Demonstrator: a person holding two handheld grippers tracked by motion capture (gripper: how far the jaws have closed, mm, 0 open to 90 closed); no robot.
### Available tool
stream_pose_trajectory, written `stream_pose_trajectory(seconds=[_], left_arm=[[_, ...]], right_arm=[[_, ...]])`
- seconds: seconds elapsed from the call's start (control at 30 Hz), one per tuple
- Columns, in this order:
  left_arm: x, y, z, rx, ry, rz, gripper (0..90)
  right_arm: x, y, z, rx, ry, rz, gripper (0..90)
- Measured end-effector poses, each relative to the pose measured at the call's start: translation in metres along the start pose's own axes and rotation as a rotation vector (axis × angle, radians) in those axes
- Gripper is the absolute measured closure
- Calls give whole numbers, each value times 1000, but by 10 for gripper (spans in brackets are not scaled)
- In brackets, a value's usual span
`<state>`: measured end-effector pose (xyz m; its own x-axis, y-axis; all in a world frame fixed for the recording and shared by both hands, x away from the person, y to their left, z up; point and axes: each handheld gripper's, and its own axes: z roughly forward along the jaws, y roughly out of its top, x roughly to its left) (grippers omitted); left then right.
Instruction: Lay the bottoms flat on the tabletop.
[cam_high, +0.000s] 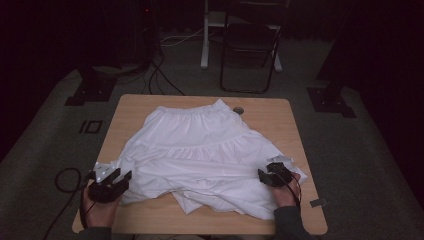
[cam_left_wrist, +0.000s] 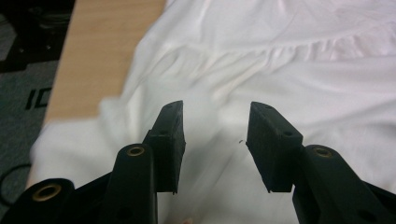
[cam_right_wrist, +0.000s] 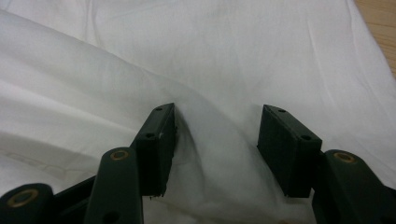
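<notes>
Left gripper sits at the near left corner of the white skirt, jaws apart with nothing pinched, just cloth lying below them. Right gripper is over the skirt's near right edge, jaws spread too, with a ridge of fabric rising between them unpinched. Skirt's spread across the wooden table, waistband at the far side.

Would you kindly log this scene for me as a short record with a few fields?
Garment: white tiered skirt, spread out, hem rumpled at the near side
Surface: wooden table
Left hand-held gripper: jaws apart, at the skirt's near left corner, nothing pinched
Right hand-held gripper: jaws apart, a ridge of cloth between them, pads not pressing
Other: small round fitting beside the waistband
</notes>
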<state>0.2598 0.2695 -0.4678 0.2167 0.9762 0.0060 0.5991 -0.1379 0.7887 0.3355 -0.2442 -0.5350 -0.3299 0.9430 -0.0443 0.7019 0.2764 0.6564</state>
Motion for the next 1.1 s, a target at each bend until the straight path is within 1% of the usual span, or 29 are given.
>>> stream_pose_trajectory(seconds=[0.1, 0.2, 0.3, 0.37, 0.43, 0.57, 0.63, 0.67, 0.7, 0.73, 0.77, 0.8, 0.87, 0.9, 0.93, 1.03, 1.1], left_arm=[[-10, 14, 17, 2, -17, 25, 565], [-19, 25, 38, 31, -35, 43, 560], [-29, 29, 59, 59, -60, 63, 546], [-35, 28, 72, 85, -67, 74, 543], [-38, 24, 83, 118, -70, 70, 543], [-35, 10, 98, 174, -54, 54, 543], [-31, 4, 100, 198, -36, 48, 543], [-30, 2, 99, 204, -22, 54, 544], [-27, -3, 94, 213, -1, 61, 545], [-27, -3, 94, 213, -1, 61, 545], [-25, -5, 91, 215, 8, 62, 545], [-23, -8, 87, 222, 27, 67, 547], [-20, -14, 79, 229, 48, 65, 561], [-16, -20, 71, 231, 51, 62, 569], [-16, -20, 71, 231, 51, 62, 569], [-11, -31, 57, 227, 37, 34, 569], [-10, -39, 47, 228, 43, 27, 576]], right_arm=[[0, 0, 0, -1, 2, 4, 455], [0, 0, 1, -4, 3, 7, 452], [-1, 0, 1, -7, 5, 9, 450], [-1, -1, 1, -9, 8, 13, 449], [-2, -1, 1, -11, 11, 15, 448], [-2, -2, 1, -14, 13, 13, 447], [-2, -2, 1, -14, 13, 12, 447], [-2, -2, 1, -15, 14, 11, 447], [-2, -2, 1, -13, 15, 10, 446], [-2, -2, 1, -13, 15, 10, 446], [-2, -2, 1, -13, 15, 10, 446], [-3, -2, 1, -14, 16, 9, 446], [-3, -2, 1, -13, 17, 11, 445], [-3, -2, 0, -11, 18, 11, 445], [-3, -2, 0, -11, 18, 11, 445], [-3, -2, 0, -8, 18, 8, 443], [-3, -3, -1, -3, 17, 5, 443]])
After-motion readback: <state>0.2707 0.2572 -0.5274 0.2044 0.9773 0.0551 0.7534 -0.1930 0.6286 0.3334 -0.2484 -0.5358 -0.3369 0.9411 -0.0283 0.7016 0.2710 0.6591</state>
